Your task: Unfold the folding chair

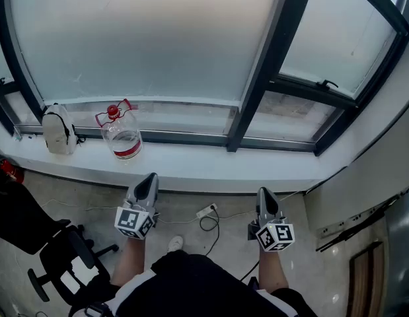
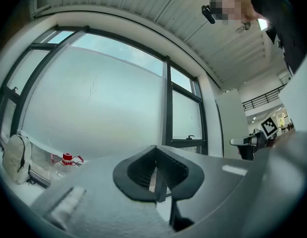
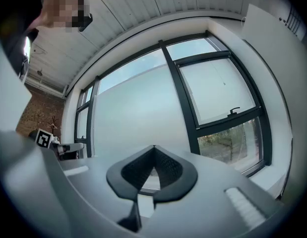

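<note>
Whether any of the things in view is the folding chair cannot be told; the likeliest are a few thin dark bars [image 1: 353,231] lying along the foot of the right-hand wall, beside a brown framed panel [image 1: 366,277], well apart from both claws. The left claw [image 1: 150,178] [image 2: 156,175] and right claw [image 1: 264,193] [image 3: 153,168] are held out level towards the window, each with its jaws closed together and nothing between them. On the floor between the two claws lies one white power strip [image 1: 205,211] with cords trailing from it, near the person's white shoe [image 1: 176,243]. At lower left stands one black office chair [image 1: 62,256] on castors. On the window sill [image 1: 211,164] beyond sit one white backpack [image 1: 59,129] and, just beside it, one clear jug [image 1: 122,136] with a red cap; what it holds cannot be made out.
</note>
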Tool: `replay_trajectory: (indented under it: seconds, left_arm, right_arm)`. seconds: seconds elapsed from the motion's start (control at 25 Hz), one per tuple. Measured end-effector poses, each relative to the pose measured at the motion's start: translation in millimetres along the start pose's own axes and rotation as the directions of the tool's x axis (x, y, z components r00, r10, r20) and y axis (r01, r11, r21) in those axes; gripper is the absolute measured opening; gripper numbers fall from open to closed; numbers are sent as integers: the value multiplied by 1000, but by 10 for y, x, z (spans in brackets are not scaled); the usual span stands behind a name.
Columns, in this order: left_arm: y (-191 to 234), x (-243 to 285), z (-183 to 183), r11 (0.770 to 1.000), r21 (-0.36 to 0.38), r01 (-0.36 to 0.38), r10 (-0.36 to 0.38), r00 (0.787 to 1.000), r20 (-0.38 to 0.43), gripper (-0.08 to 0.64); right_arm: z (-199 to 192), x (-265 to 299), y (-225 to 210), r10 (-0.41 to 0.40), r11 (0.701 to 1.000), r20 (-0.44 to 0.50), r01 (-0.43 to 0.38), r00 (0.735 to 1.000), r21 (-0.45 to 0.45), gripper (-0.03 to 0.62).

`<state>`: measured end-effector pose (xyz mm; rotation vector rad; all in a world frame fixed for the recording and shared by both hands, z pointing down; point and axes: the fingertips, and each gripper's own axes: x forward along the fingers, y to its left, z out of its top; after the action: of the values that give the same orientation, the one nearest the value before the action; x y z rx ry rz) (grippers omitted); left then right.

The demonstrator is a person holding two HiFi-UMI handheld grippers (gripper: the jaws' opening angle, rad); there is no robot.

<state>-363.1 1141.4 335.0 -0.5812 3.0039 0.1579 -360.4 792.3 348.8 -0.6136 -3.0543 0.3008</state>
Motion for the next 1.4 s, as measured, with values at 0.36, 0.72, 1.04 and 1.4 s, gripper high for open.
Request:
replay_trajectory:
  seconds: [0.36, 0.72, 1.04, 1.4]
  left_arm:
    - [37, -39, -40, 1000, -24, -6, 7, 1000, 3, 0]
    - [-50, -13, -82, 999, -38, 19, -19, 1000, -3, 0]
    - [-458, 272, -168, 988, -66, 142, -142, 990, 5, 0]
    - [-1622, 772, -424, 890, -132, 436, -438, 899, 18, 0]
  right_arm:
    - [-51, 26, -22, -42, 999, -23, 42, 999, -9, 2]
    - [-10, -136, -131, -85, 996, -14, 85, 996, -5, 2]
    - [87, -614, -413, -187, 982, 45, 185, 981, 44, 3]
    - [249, -2043, -969, -511, 859, 124, 508, 850, 60, 3]
